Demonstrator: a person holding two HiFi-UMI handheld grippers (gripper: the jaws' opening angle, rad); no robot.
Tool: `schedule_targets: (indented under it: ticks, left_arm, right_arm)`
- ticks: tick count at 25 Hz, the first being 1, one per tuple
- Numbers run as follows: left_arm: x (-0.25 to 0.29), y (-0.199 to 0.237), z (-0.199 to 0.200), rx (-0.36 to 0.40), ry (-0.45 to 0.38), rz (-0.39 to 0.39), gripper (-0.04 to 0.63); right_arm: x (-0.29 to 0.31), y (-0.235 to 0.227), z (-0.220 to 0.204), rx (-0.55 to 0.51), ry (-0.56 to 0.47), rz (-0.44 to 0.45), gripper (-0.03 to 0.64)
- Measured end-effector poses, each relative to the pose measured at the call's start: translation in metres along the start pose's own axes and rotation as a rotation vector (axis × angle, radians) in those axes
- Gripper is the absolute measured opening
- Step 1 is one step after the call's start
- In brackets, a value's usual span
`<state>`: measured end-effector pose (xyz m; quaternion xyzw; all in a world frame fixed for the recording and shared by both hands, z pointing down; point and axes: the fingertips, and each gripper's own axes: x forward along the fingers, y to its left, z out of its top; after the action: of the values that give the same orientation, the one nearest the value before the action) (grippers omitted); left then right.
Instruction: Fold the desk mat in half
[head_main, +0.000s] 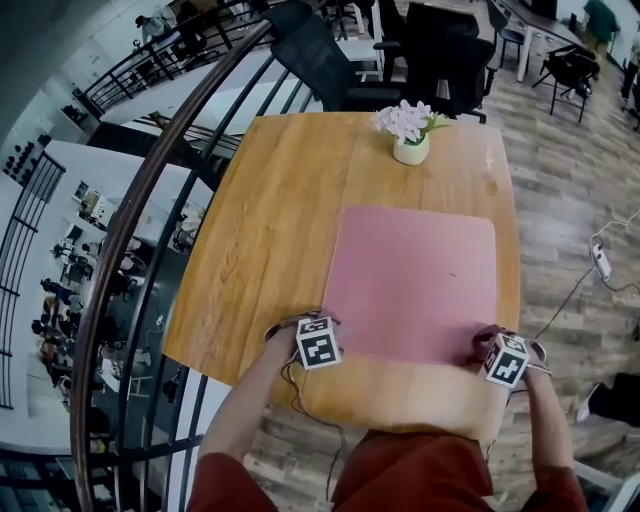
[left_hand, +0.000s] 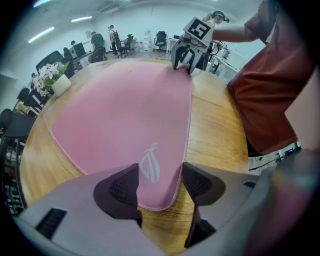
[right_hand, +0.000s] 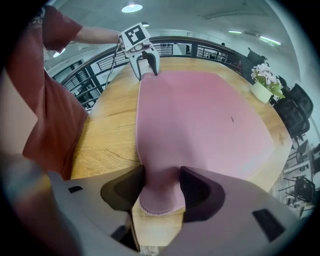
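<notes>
**Head view.** Nearest the lens are the person's lap in dark red cloth (head_main: 420, 475) and both forearms, which reach onto a wooden table (head_main: 270, 230). The pink desk mat (head_main: 410, 285) lies flat and unfolded on the table's right half, with one edge close to the near table edge. The left gripper (head_main: 318, 338) stands at the mat's near left corner and the right gripper (head_main: 500, 352) at its near right corner, both pointing steeply down. A pot of pale flowers (head_main: 410, 148) stands beyond the mat's far edge, apart from it. Black chairs (head_main: 330, 60) stand behind the table.

**Left gripper view.** The jaws are spread. The mat corner, with its pale logo (left_hand: 150, 162), lies flat between the dark pads (left_hand: 122, 192) and is not gathered. The right gripper shows at the far corner.

**Right gripper view.** The jaws pinch the mat corner. The fabric narrows and puckers between the pads (right_hand: 200, 192), touching both. The left gripper stands at the opposite corner.
</notes>
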<state>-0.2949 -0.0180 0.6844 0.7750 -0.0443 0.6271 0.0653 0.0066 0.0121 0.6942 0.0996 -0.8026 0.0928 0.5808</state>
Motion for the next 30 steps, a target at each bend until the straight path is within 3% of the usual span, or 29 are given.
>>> schedule_targets:
  ticks: [5,7,8,14,17,21,30]
  left_arm:
    - [-0.003,-0.002,-0.001,0.01,0.011,0.015,0.265]
    - [-0.004,0.0,0.0,0.014,0.014,0.032,0.228]
    - [-0.004,0.001,0.0,0.017,0.017,0.039,0.173]
    - [-0.002,0.005,0.001,0.037,0.032,0.073,0.138]
    - [-0.002,0.009,0.003,0.057,0.044,0.111,0.074]
    - [-0.003,0.009,0.005,0.067,0.046,0.123,0.066]
    - [-0.007,0.013,0.008,0.003,0.063,0.147,0.06]
  right_arm:
    - [-0.003,-0.001,0.003,-0.005,0.003,-0.014,0.206]
    - [-0.003,-0.003,0.007,-0.005,-0.003,-0.023,0.184]
    - [-0.003,-0.003,0.007,-0.005,-0.002,-0.026,0.177]
    - [-0.001,-0.011,0.009,-0.034,0.002,-0.082,0.127]
    - [-0.003,-0.014,0.008,-0.06,0.005,-0.124,0.078]
    - [-0.003,-0.013,0.005,-0.064,0.003,-0.138,0.061]
    - [-0.012,-0.017,0.009,-0.08,-0.012,-0.108,0.052]
